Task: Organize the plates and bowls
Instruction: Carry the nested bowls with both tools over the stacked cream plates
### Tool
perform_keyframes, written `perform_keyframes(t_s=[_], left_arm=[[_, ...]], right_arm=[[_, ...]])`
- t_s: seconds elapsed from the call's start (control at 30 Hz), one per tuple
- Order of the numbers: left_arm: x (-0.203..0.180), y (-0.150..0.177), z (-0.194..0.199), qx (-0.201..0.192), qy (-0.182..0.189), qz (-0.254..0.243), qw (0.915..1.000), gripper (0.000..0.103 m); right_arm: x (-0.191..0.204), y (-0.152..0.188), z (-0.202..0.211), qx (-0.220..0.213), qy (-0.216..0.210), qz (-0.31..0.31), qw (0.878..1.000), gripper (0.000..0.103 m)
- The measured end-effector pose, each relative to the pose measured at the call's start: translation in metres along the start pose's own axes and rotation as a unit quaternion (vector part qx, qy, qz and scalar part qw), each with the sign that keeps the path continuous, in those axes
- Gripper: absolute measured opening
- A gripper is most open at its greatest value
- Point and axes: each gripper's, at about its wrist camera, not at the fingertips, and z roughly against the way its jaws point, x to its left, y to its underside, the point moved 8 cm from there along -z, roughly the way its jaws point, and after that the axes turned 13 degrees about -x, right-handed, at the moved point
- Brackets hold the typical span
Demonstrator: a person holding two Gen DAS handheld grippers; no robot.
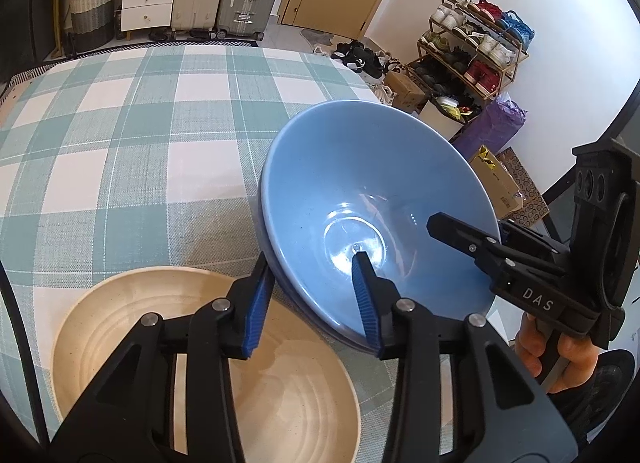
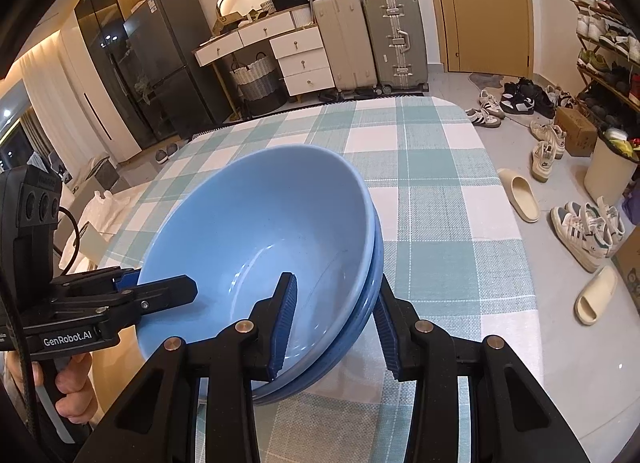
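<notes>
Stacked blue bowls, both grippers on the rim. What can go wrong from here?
1. The two nested glossy blue ceramic bowls are tilted, held only at opposite rims by the left hand-held gripper and the right hand-held gripper; the smooth glaze could slip.
2. The inner bowl might slide out of the outer one.
3. The round cream ridged plate lies right below; a drop could chip it.

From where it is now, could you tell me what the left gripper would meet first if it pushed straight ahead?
The left gripper already straddles the stacked blue bowls' rim, so it would likely run deeper onto that wall.
</notes>
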Motion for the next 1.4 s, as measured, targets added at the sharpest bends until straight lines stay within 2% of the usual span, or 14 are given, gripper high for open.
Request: perform_keyframes(t_s=[0.5,0.93,1.4], left_arm=[[-0.019,-0.015,0.045,-0.039,0.001,-0.015,0.9991,0.036],[-0.027,-0.032,0.121,-0.088,-0.017,-0.021,0.9957,0.036],[-0.015,-0.030,0.197,-0.125,-0.045,-0.020,0.9910,0.036]], right_arm=[[0.016,-0.020,0.036,-0.028,0.003,0.017,0.999,0.039],[0.056,-0.038,0.076,-0.051,-0.005,0.041,0.998,0.039],[0.107,-0.043,0.093,-0.059,-0.026,0.064,0.996,0.039]])
